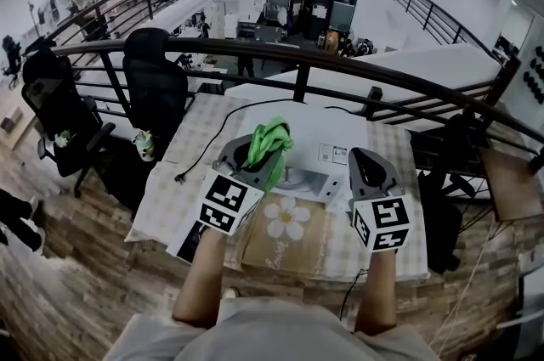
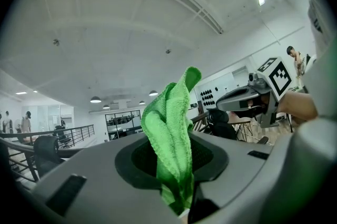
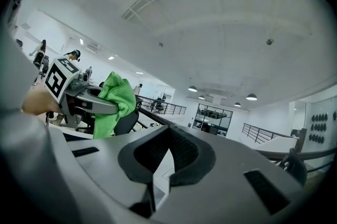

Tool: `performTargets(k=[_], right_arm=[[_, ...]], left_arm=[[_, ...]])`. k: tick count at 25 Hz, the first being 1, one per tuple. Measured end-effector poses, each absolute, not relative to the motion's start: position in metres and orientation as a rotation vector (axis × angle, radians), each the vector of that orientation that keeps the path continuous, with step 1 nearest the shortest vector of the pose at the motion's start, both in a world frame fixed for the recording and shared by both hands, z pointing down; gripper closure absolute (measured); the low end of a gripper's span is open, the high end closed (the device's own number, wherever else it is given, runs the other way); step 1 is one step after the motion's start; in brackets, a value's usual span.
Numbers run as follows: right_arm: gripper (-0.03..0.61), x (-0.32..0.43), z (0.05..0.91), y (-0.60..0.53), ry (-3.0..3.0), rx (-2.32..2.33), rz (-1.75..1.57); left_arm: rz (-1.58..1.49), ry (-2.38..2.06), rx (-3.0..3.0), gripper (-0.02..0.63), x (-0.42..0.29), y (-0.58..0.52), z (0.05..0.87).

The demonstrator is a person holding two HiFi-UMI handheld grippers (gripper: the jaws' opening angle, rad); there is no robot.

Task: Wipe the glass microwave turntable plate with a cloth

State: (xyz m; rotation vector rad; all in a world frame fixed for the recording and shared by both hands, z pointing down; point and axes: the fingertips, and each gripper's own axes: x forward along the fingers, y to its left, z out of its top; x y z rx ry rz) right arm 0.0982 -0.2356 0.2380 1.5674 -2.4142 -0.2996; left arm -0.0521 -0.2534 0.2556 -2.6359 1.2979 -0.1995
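Two grippers sit closest to me, both lifted off the table and pointing upward. The left gripper [image 2: 179,165] is clamped on the green cloth [image 2: 168,128], which stands up out of the pads in a loose fold. The right gripper [image 3: 166,159] has its jaws pressed together with nothing between them.

Below them a brown mat with a white flower [image 1: 285,236] lies on the checked table [image 1: 183,172]. Just past it, low between the grippers, is a pale round shape I take for the glass turntable plate [image 1: 297,178], though it is too small to be sure. Behind that is a white box, probably the microwave [image 1: 327,138], then the railing [image 1: 340,62].

My judgement: the cloth is in hand but clear of the plate, so all the wiping is left.
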Motion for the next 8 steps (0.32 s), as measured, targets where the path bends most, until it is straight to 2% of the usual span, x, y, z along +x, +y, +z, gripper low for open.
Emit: performTargets(k=[8], right_arm=[[0.566,0.1027,0.2391,-0.2372,-2.407,1.594,-0.305]], left_arm=[[-0.221,1.27,-2.626,0.494,-0.0461,-0.2555,0.2574]])
